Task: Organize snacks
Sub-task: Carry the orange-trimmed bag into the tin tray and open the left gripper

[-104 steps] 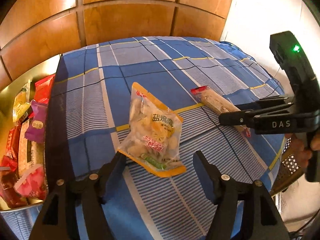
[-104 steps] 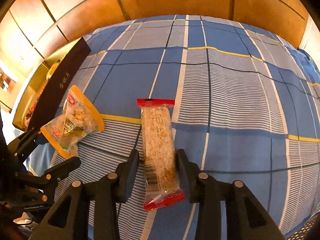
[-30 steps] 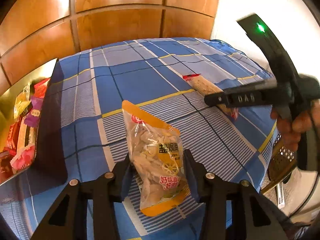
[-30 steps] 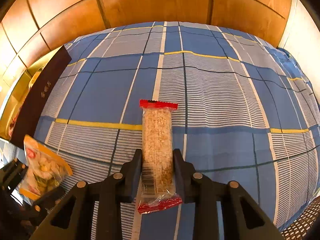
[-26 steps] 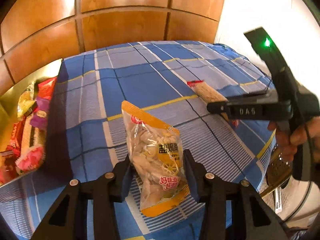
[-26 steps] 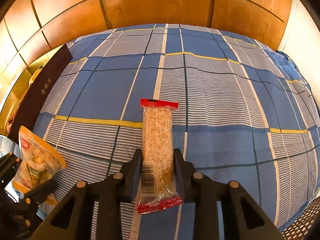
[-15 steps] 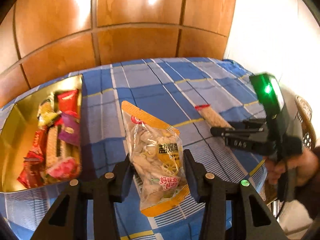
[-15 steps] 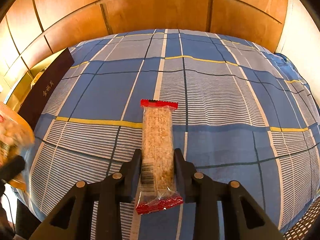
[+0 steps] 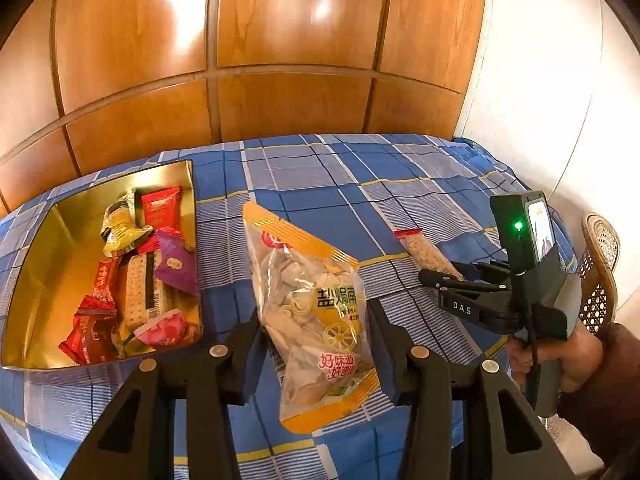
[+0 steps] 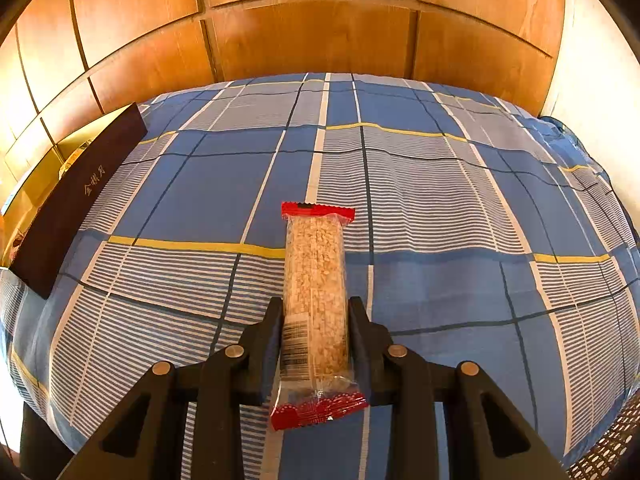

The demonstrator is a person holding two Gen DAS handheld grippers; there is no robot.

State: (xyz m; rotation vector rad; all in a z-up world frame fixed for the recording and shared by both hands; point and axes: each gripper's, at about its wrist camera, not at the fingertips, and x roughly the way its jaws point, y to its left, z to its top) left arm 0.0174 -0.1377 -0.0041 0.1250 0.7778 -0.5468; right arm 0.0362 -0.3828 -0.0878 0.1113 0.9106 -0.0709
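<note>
Left gripper (image 9: 316, 344): closed on the snack pouch (image 9: 310, 312); both fingers press its long sides at about mid-length.
Snack pouch, position: held clear of the checked cloth (image 9: 328, 200), lower sealed end hanging toward the camera, orange top seal pointing away; the pouch sits to the right of the gold tin (image 9: 24, 292), not yet over it.
Snack pouch, handling: judged light, soft and crinkly; film is glossy and likely slippery, contents loose and crushable. Grip across the filled middle, as now, not on the flat seals.
Right gripper (image 10: 316, 332): closed on the grain bar (image 10: 314, 288); 2 fingers clamp its long edges near the barcode end.
Grain bar, position: near red end lies between and behind the fingertips, far red end points away over the cloth; whether it is lifted or resting cannot be told.
Grain bar, handling: judged light, fairly stiff, brittle under squeeze; wrapper smooth. Moderate pressure on the long edges suits it.
Gold tin: open, already holding several wrapped snacks (image 9: 136, 276); likely destination for both items.
</note>
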